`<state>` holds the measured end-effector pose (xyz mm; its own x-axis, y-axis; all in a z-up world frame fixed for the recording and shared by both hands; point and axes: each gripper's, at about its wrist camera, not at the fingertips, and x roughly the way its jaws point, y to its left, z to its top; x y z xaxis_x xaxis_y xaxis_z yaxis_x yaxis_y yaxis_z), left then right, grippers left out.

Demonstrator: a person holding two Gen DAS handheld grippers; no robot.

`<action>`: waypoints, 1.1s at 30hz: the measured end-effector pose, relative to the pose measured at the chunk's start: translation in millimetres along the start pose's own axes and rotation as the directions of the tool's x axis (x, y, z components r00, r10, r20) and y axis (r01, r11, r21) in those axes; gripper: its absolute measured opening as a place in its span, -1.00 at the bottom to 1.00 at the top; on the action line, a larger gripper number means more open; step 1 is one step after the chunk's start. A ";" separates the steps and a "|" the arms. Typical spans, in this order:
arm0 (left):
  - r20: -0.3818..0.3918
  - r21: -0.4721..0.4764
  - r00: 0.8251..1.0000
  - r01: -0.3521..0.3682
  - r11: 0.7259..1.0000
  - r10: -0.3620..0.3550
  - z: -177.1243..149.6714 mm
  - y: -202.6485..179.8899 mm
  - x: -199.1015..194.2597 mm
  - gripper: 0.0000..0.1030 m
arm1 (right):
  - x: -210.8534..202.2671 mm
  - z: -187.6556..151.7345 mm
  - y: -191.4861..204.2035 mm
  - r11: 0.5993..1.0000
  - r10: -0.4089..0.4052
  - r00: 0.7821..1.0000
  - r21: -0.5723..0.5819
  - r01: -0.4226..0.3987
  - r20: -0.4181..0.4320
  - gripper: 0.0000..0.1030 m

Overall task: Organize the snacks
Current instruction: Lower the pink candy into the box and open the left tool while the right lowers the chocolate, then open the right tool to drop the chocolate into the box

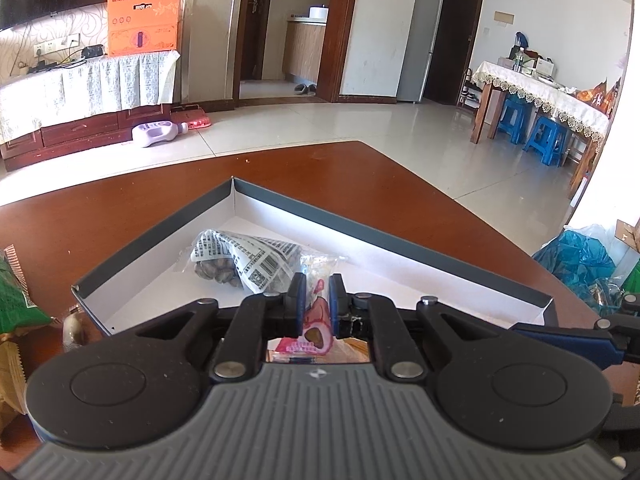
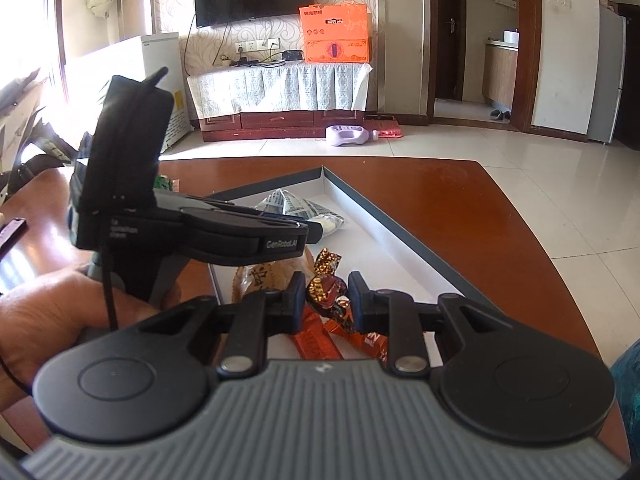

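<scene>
Pink plastic marks the small snack sachet (image 1: 318, 316) clamped between the nearly closed pads of the left gripper (image 1: 318, 304), hanging over the shallow white cardboard box with a dark rim (image 1: 360, 224). Narrowly parted, the right gripper (image 2: 326, 300) pinches a dark red foil-wrapped candy (image 2: 326, 288) above the same box. Already inside lie a clear printed bag of nuts (image 1: 236, 260), orange wrappers (image 2: 316, 340) and a tan packet (image 2: 260, 276). A green snack bag (image 1: 16, 300) waits on the brown wooden table (image 1: 320, 168), so sorting looks partway done
</scene>
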<state>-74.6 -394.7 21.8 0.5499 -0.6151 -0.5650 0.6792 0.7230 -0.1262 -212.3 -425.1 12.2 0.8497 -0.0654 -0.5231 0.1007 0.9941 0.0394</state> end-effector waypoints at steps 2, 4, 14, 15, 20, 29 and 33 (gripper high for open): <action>0.001 0.006 1.000 -0.007 1.000 0.007 -0.5 -1.1 2.7 -0.75 | 0.4 -0.6 -0.9 1.000 0.001 1.000 0.000 -0.001 -0.001 -0.50; -0.003 0.010 1.000 -0.002 1.000 0.002 -1.1 -2.3 3.4 -0.74 | 0.9 -0.2 -1.1 1.000 0.001 1.000 0.000 -0.001 -0.002 -0.50; -0.016 0.025 1.000 0.006 1.000 -0.006 -1.9 -2.3 2.1 -0.57 | 7.2 -1.2 -1.7 1.000 -0.002 1.000 0.000 0.002 -0.010 -0.50; -0.016 0.024 1.000 0.008 1.000 -0.008 -1.5 -2.2 2.2 -0.55 | 8.1 -1.1 -2.1 1.000 -0.004 1.000 0.001 0.004 -0.011 -0.50; -0.012 0.026 1.000 0.004 1.000 -0.004 -1.7 0.7 -0.9 -0.27 | 13.6 -2.2 -4.1 1.000 -0.014 1.000 0.005 0.014 -0.017 -0.50; 0.001 0.029 1.000 0.012 1.000 -0.012 -1.9 9.2 -13.6 -0.23 | 20.9 -4.9 -2.7 1.000 -0.028 0.999 0.005 0.028 -0.015 -0.50; 0.007 0.033 1.000 0.007 0.999 -0.007 -4.3 13.6 -22.8 -0.23 | 26.0 -5.2 -4.1 0.999 -0.030 0.999 0.013 0.030 -0.020 -0.49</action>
<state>-80.0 -369.5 29.5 0.5482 -0.6226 -0.5584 0.6989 0.7077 -0.1030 -193.3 -430.4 -6.0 0.8360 -0.0931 -0.5407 0.1328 0.9905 0.0348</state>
